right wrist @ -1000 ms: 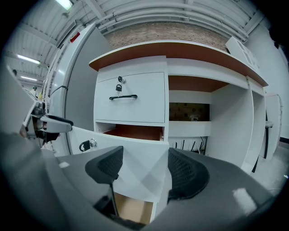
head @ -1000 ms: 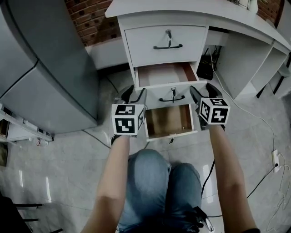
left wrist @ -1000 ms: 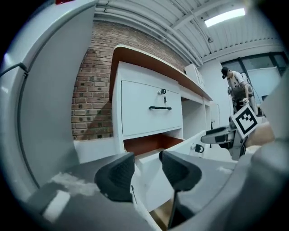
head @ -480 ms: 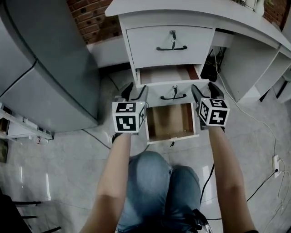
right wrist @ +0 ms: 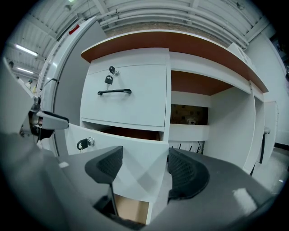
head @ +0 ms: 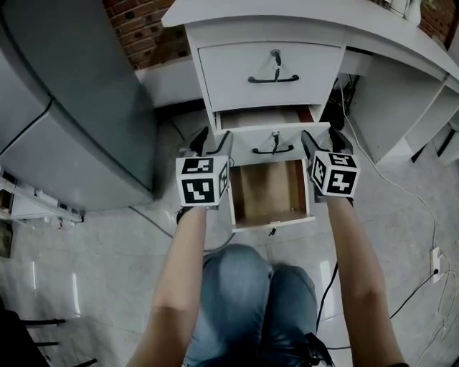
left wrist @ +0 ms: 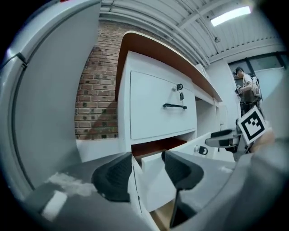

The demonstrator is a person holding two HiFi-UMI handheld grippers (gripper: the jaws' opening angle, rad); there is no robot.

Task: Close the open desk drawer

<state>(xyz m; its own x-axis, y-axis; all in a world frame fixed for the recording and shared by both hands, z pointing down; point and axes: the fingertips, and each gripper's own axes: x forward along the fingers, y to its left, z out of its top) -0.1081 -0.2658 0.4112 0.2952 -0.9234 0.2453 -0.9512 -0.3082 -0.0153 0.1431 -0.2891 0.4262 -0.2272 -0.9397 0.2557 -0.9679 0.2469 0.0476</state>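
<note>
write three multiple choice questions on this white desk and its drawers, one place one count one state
1. Which drawer of the white desk sticks out farthest? A top B middle C bottom
2. How many drawers stand open? A one B two C three
3. The right gripper's jaws are: A shut together, empty B open astride the white middle drawer's front corner C hidden
1 C: the wood-lined bottom drawer extends well beyond the middle front in the head view.
2 B: middle and bottom are out; the white top drawer sits flush.
3 B: the pads stand apart either side of that front's edge.
</note>
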